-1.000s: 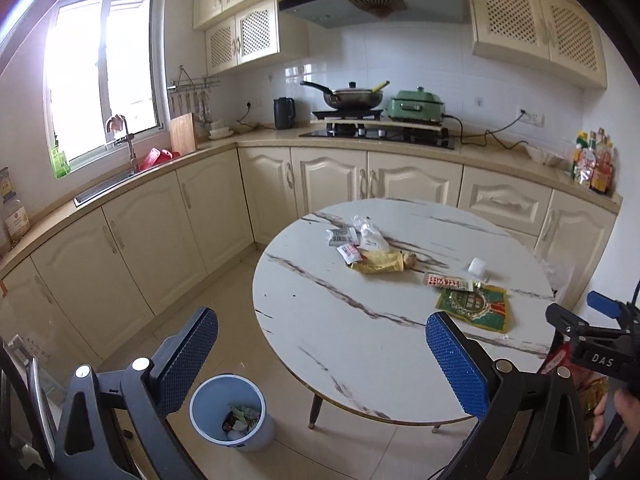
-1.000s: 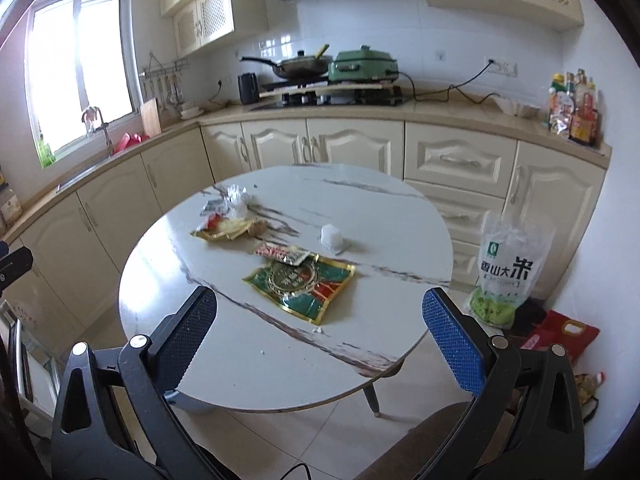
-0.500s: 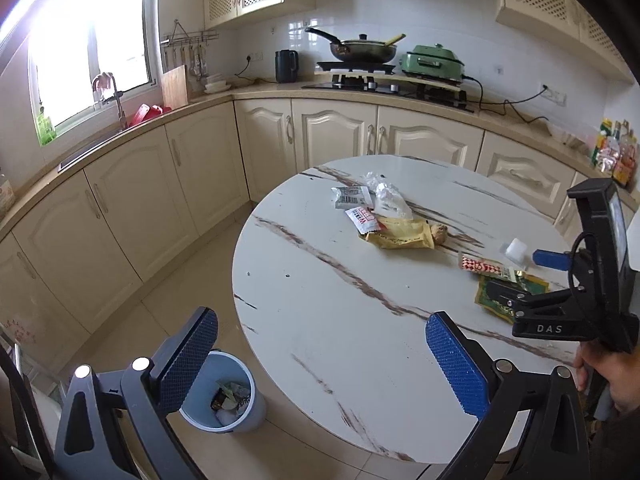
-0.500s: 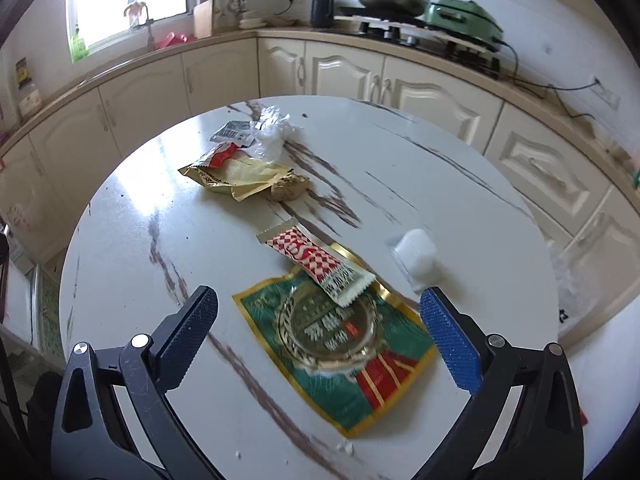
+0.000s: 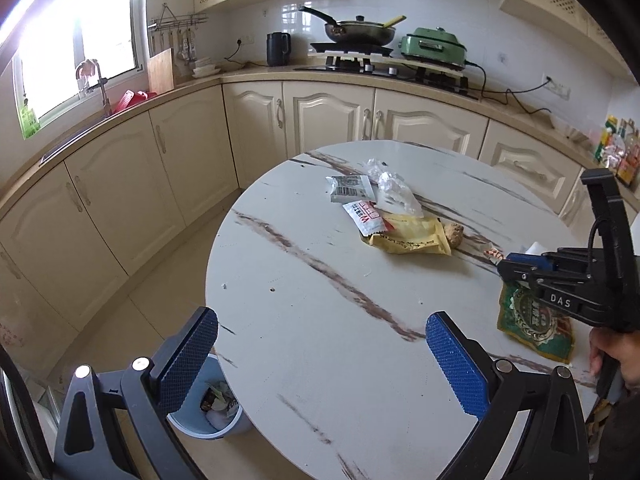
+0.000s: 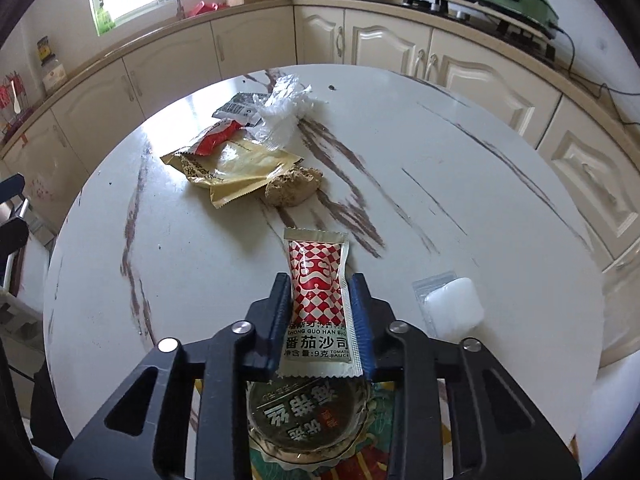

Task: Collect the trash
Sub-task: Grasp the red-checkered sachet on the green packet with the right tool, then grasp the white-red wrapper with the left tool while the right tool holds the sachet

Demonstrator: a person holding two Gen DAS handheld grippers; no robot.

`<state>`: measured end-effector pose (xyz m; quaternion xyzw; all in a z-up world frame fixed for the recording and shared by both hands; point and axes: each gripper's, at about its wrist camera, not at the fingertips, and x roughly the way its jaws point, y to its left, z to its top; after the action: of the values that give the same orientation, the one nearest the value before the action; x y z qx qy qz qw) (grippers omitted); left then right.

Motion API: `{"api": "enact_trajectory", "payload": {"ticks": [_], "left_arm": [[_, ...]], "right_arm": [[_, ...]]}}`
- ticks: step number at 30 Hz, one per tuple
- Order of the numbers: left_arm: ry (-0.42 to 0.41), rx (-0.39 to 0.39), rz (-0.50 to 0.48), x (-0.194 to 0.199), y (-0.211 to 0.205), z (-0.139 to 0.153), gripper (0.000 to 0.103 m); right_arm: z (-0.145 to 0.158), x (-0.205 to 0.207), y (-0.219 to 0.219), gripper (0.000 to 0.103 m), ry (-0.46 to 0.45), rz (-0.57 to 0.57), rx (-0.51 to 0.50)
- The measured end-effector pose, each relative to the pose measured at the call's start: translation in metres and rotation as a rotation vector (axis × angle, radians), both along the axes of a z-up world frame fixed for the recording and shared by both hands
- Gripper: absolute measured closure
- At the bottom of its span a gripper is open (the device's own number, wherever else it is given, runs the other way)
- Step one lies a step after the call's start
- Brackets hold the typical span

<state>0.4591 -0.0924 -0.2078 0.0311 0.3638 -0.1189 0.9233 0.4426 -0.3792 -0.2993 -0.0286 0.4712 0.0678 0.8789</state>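
My right gripper [image 6: 322,312] has just been closing, its jaws now pinching the red-checked ketchup sachet [image 6: 318,280] by its long edges, low over the bench [image 6: 500,184], so it lifts clear of the green wrapper [image 6: 320,452] below. The sachet looks flat and glossy, seemingly full. My left gripper [image 5: 320,360] hangs spread and empty above the bin [image 5: 208,416].

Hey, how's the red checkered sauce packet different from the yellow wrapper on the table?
The sauce packet is small, narrow and red-and-white checkered; the yellow wrapper is wider, plain gold and crumpled open. The sauce packet sits pinched between the right gripper pads, over a green bag; the yellow wrapper lies loose further across the table. Both are foil-type food packaging.
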Motion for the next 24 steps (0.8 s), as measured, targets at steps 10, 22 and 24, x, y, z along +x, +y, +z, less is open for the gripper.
{"api": "enact_trajectory", "payload": {"ticks": [10, 22, 24], "left_arm": [[0.081, -0.088, -0.041, 0.067, -0.006, -0.018, 0.001], [0.153, 0.040, -0.106, 0.182, -0.070, -0.053, 0.026], [0.166, 0.029, -0.109, 0.195, -0.071, -0.059, 0.038]], "right_arm": [[0.016, 0.007, -0.013, 0.091, -0.071, -0.032, 0.076], [0.023, 0.036, -0.005, 0.091, -0.096, -0.051, 0.125], [0.024, 0.041, -0.002, 0.091, -0.102, -0.052, 0.133]]}}
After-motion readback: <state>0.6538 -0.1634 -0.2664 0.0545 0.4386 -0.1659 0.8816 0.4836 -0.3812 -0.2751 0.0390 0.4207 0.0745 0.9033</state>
